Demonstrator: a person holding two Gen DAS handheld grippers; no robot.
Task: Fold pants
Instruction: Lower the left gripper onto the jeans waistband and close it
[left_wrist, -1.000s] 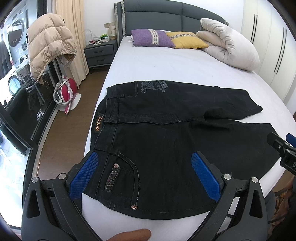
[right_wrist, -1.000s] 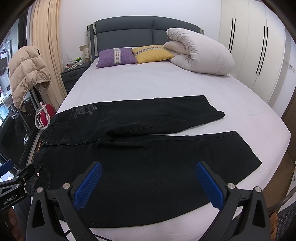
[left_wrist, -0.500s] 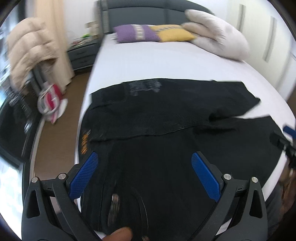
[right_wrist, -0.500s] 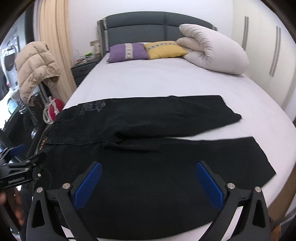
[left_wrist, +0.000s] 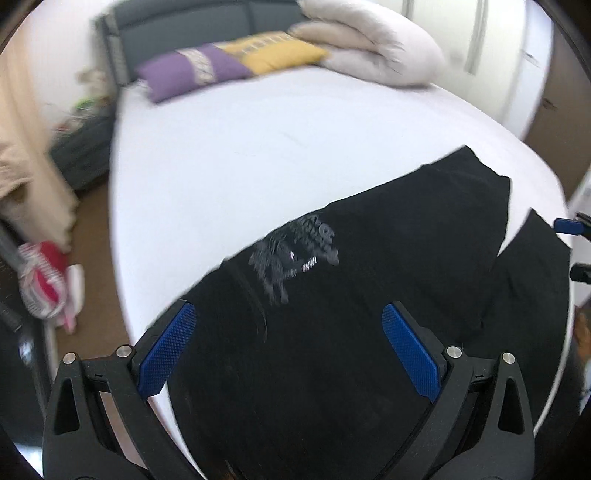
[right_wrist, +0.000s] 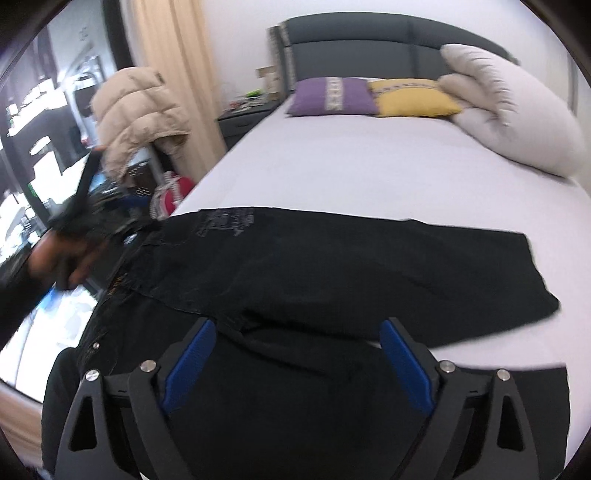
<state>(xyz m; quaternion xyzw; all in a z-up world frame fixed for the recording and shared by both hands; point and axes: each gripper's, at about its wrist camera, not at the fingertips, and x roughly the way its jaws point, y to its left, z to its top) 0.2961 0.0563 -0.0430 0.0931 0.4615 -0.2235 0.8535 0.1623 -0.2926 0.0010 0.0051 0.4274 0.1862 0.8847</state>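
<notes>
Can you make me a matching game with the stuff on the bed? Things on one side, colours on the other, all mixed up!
Things:
1. pants
2. left cushion
3. right cushion
4. rolled duvet

Colours:
A. yellow
B. black
C. off-white
D. purple

Pairs: 1-B, 2-D, 3-A, 4-C

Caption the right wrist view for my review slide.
Open right gripper poised over black pants spread on a white bed.

Left wrist: close above pants (left_wrist: 369, 258), facing the headboard (left_wrist: 207, 40), blurred.
Right wrist: similar, apparently further right.
Shared: pants, bed (right_wrist: 369, 166), pillows.
</notes>
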